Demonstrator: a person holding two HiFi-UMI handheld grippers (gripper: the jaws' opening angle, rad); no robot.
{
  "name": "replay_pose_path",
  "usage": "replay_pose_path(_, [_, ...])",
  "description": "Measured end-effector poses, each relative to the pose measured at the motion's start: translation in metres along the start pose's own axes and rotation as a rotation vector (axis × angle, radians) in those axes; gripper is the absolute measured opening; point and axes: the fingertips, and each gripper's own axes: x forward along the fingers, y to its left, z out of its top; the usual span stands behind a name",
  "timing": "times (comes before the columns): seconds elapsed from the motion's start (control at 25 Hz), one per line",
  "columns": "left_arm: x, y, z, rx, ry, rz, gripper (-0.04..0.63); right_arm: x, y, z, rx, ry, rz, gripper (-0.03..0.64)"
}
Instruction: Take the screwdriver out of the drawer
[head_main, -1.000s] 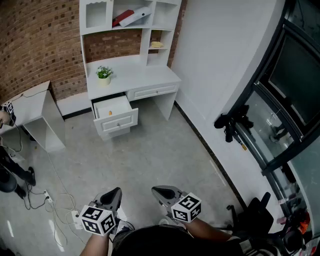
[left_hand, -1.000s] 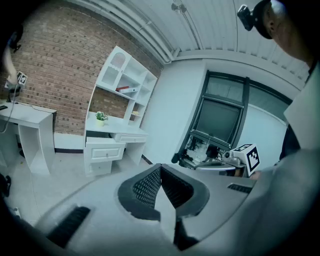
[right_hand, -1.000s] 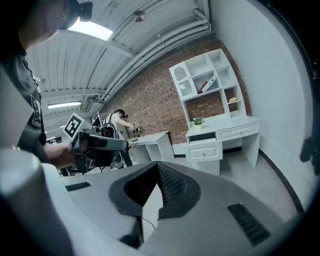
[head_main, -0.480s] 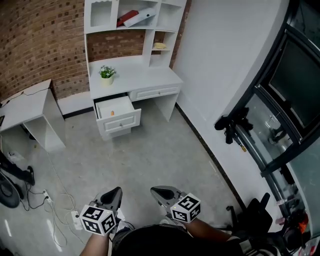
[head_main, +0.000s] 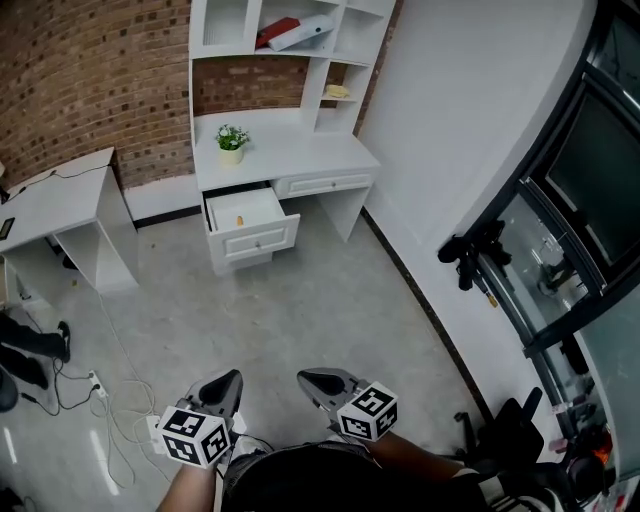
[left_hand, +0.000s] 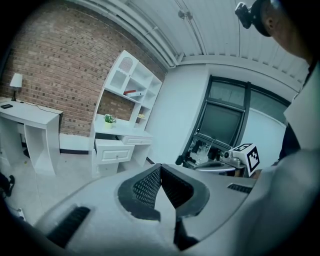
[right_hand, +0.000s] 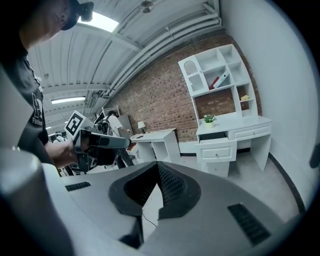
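Advance to the open drawer (head_main: 262, 240), upper centre of frame, well apart from both grippers. Part the jaws of the right gripper (head_main: 306, 379), pressed together and empty like those of the left gripper (head_main: 229, 381), before reaching the screwdriver (head_main: 239, 219), likely the small orange item inside.

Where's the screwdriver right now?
Head view, upper left: a small orange item, likely the screwdriver, lies in the open drawer of the white desk, below the potted plant.

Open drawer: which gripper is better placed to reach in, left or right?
Left, marginally. The left gripper and right gripper are both shut, empty and far from the desk, but the open drawer, holding a small orange item, lies roughly straight ahead of the left one.
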Motion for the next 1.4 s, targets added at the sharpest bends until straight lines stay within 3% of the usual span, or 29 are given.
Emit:
replay_pose_path(0.24, [-0.031,0.034,-0.006,0.005,0.009,0.013,0.018,0.036,0.032,-0.01,-0.026,0.055,0.021,0.005])
replay_pose_path(0.8, [-0.059,0.072,-0.02,-0.023,0.023,-0.011,0.018,0.073,0.063,-0.005,-0.023,0.075,0.004,0.005])
replay_pose_path(1.4, [-0.034,0.092,-0.003,-0.009,0.048,-0.013,0.018,0.102,0.035,0.013,0.011,0.043,0.004,0.005])
